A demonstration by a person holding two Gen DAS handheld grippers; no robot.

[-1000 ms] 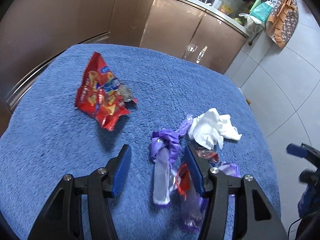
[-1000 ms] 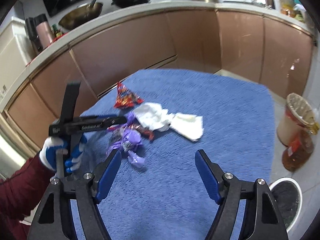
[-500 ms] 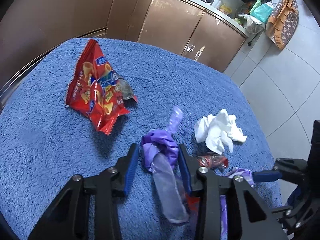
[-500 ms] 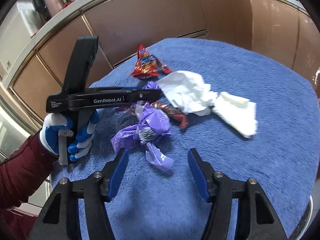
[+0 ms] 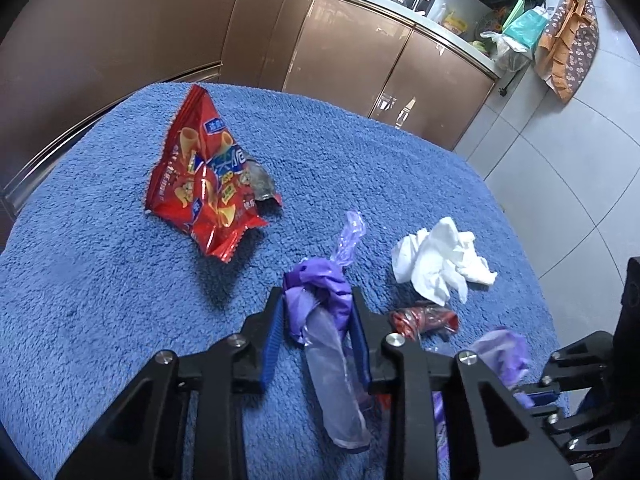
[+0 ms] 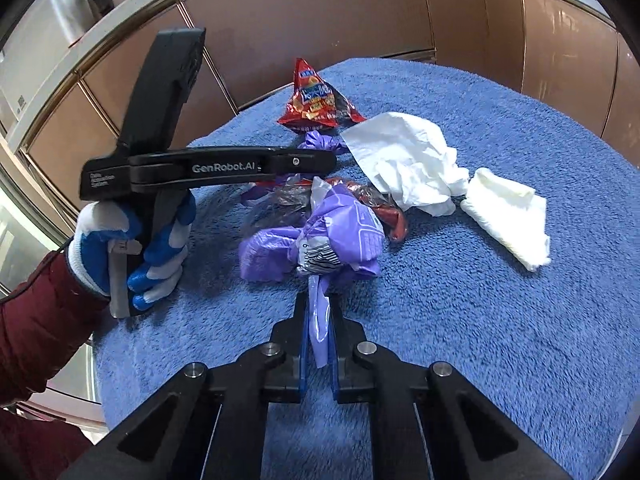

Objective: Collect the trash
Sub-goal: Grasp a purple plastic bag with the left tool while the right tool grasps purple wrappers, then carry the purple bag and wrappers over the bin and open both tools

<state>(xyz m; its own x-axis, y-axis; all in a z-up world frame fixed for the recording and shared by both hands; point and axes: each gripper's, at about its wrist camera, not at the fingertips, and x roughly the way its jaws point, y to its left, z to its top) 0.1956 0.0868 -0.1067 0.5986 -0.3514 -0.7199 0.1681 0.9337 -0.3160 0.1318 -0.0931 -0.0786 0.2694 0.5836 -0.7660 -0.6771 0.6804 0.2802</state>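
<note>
Now that both have just been closing, the left gripper (image 5: 316, 334) pinches a crumpled purple plastic wrapper (image 5: 320, 312) and the right gripper (image 6: 318, 322) clamps another purple plastic bag (image 6: 340, 236), both wrappers near the crumpled white tissue (image 6: 408, 160) on the blue towel-covered tabletop (image 6: 500, 320), so lifting looks next.

In the left wrist view, the crumpled purple plastic wrapper (image 5: 505, 350) near the table's right edge is blurred and partly hidden behind the left tool's arm. The small red foil wrapper (image 6: 390, 216) lies mostly buried under purple plastic and white tissue. The person's dark red sleeve (image 6: 32, 320) is cut off at the left edge.
</note>
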